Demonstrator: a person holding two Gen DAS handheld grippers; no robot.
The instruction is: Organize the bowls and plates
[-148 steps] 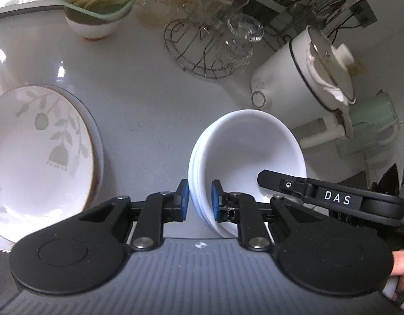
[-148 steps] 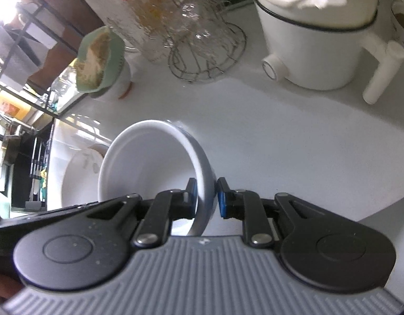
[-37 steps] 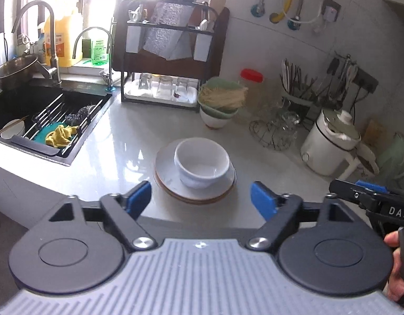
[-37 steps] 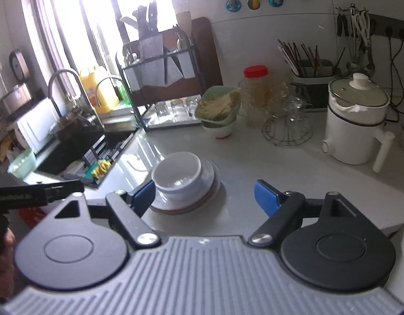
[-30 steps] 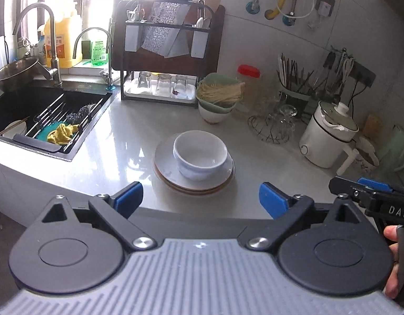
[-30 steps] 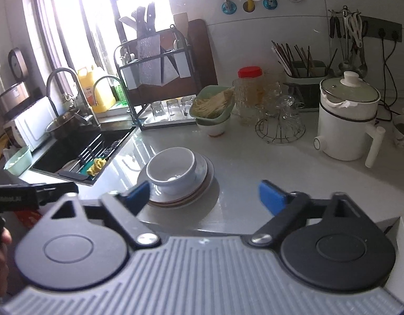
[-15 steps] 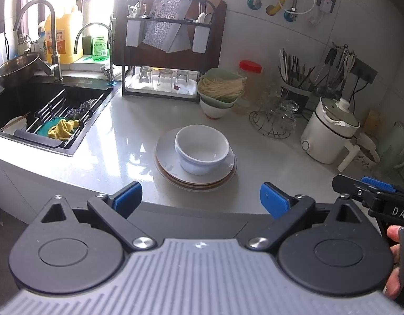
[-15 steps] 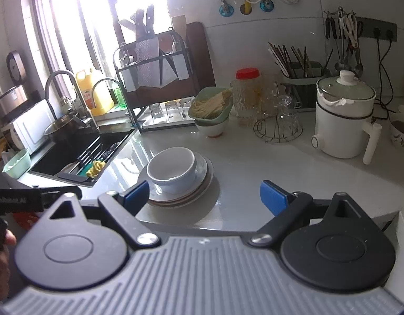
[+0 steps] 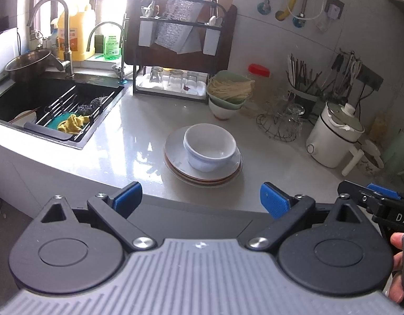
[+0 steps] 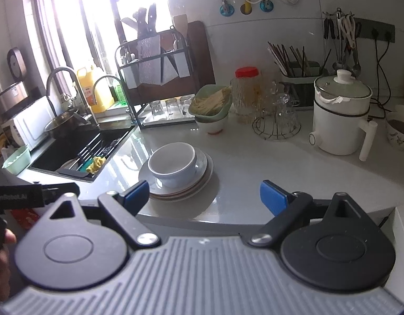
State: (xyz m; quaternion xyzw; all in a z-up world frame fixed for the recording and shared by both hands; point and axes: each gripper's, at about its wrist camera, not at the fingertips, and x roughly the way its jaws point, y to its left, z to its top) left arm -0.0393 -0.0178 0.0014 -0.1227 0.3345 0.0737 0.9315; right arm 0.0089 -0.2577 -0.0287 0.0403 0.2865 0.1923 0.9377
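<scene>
With both the left gripper [image 9: 200,197] and the right gripper [image 10: 204,194] spread wide, empty and held back from the counter [image 9: 267,168], the bowls [image 9: 209,147] nested on the plates [image 9: 173,157] near its front edge could slide off if bumped.

A pale, glossy counter [image 9: 139,141] curves along the tiled wall, with a dark sink [image 9: 39,105] sunk into its left end. Near the middle a stack of plates [image 9: 202,173] rests on it, carrying stacked white bowls [image 9: 210,147]. Behind, against the wall, stands a dark dish rack [image 9: 181,52] with upturned glasses. Beside it a small white bowl [image 9: 223,110] holds a green dish of noodles. To the right sit a red-lidded jar [image 10: 246,94], a wire stand of glass cups [image 10: 276,123] and a white electric pot [image 10: 341,120].
</scene>
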